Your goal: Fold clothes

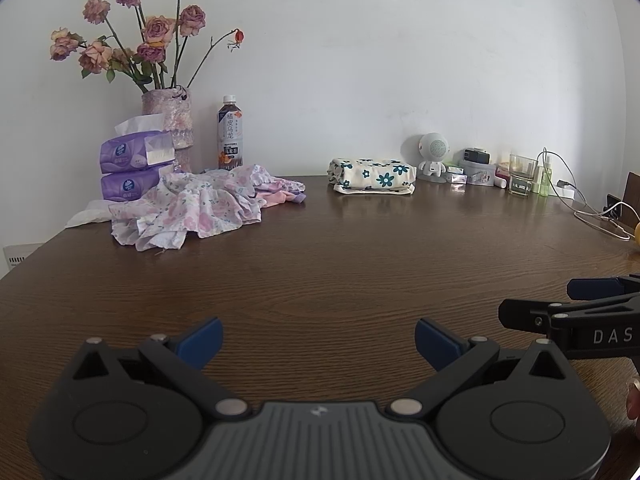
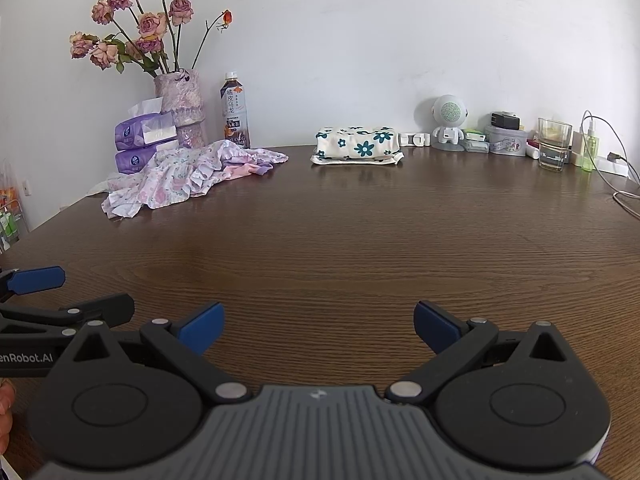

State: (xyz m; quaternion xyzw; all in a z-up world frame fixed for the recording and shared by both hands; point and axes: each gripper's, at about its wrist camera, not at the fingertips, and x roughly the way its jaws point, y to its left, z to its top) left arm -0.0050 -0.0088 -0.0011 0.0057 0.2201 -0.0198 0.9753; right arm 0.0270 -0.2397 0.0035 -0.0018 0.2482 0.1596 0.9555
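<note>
Wooden table [image 1: 340, 264]: one crumpled clothes heap [image 1: 192, 208] upper left, one folded bundle [image 1: 372, 176] centre; left gripper [image 1: 318, 340] and right gripper [image 2: 318, 322] released, empty.

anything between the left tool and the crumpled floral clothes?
Nothing: only bare table between the left tool and the crumpled floral clothes, clearest in the left wrist view.

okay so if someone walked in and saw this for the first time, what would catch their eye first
Probably the crumpled floral garment heaped at the far left of the wooden table, below a vase of dried roses. Next, the neatly folded cloth with teal flowers against the back wall. Up close, the left gripper and right gripper both hover open over bare tabletop, holding nothing.
</note>
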